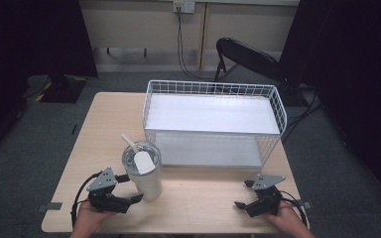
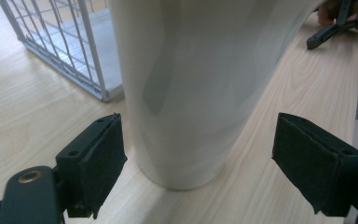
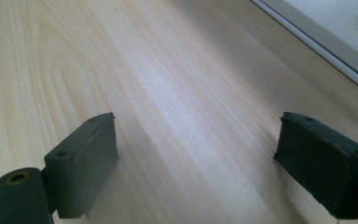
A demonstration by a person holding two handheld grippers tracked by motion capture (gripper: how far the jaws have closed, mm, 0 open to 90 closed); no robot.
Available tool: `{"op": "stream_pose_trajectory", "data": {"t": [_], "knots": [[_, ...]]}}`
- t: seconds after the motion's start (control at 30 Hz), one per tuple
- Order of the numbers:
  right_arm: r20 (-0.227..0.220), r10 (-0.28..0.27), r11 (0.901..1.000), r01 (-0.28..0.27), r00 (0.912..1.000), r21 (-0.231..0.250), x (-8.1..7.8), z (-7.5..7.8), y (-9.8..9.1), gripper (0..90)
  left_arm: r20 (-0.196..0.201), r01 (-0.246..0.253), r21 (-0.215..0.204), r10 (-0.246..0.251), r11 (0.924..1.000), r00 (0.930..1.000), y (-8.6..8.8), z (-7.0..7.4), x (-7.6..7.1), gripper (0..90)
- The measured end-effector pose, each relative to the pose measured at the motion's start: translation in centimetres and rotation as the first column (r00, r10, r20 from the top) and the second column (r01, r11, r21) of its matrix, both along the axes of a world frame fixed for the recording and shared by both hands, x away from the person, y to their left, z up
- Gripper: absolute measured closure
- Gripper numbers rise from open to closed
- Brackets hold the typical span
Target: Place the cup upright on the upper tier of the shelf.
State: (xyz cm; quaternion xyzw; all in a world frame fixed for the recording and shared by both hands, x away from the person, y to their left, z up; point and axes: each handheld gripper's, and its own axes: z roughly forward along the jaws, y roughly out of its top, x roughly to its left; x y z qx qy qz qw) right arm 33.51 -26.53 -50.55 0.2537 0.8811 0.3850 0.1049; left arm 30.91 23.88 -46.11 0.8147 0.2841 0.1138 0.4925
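- I'm looking at a light wood table (image 1: 203, 198) on grey carpet, with dark curtains at both sides and a black folding chair (image 1: 248, 57) behind the far edge.
- A white wire basket (image 1: 213, 124) sits on the far half of the table, with 2 flat white levels, 1 above the other.
- A white tumbler (image 1: 146, 181) stands upright on the near left part of the table, just in front of the basket's near left corner. From the high view I see its clear lid (image 1: 141, 157) and a white straw (image 1: 129, 142) leaning away to the left.
- My left gripper (image 1: 129, 191) is at the near left, held in a hand (image 1: 87, 215), with its jaws spread wide on either side of the tumbler's lower body. In the left gripper view the tumbler (image 2: 191, 88) stands between the 2 black pads (image 2: 95, 163) with a gap on both sides, so nothing is gripped.
- My right gripper (image 1: 243, 194) is at the near right, well apart from the tumbler, held in the other hand (image 1: 290, 220). Its jaws are also spread wide, and in the right gripper view I see bare table (image 3: 168, 93) between them.
- In the right gripper view the basket's white base edge (image 3: 317, 42) crosses the top right corner.
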Motion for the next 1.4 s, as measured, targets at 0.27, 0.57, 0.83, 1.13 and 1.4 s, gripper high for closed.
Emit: {"op": "stream_pose_trajectory", "data": {"t": [0.27,0.57,0.83,1.13,1.4], "knots": [[0.002,-0.005,1.0,0.005,1.0,0.0,-0.1,0.0,-0.2,11.6,0.032,-0.016,-0.011,0.017,0.9998,0.9993,-0.2,0.4,0.1,16.0],[0.002,-0.005,1.0,0.005,1.0,0.0,-0.1,0.0,-0.2,11.6,0.069,-0.03,-0.061,0.034,0.9977,0.997,-0.5,1.1,0.1,15.6],[0.002,-0.005,1.0,0.005,1.0,0.0,-0.1,0.0,-0.2,11.6,0.105,-0.033,-0.085,0.042,0.9959,0.9936,-1.4,1.3,0.5,13.6],[0.002,-0.005,1.0,0.005,1.0,0.0,-0.1,0.0,-0.2,11.6,0.141,-0.051,-0.146,0.072,0.9879,0.9874,-2.4,0.8,0.8,9.3],[0.002,-0.006,1.0,0.006,1.0,0.001,-0.1,0.0,-0.2,11.6,0.183,-0.063,-0.19,0.098,0.9798,0.9783,-3.5,-0.1,1.6,6.5]]}}
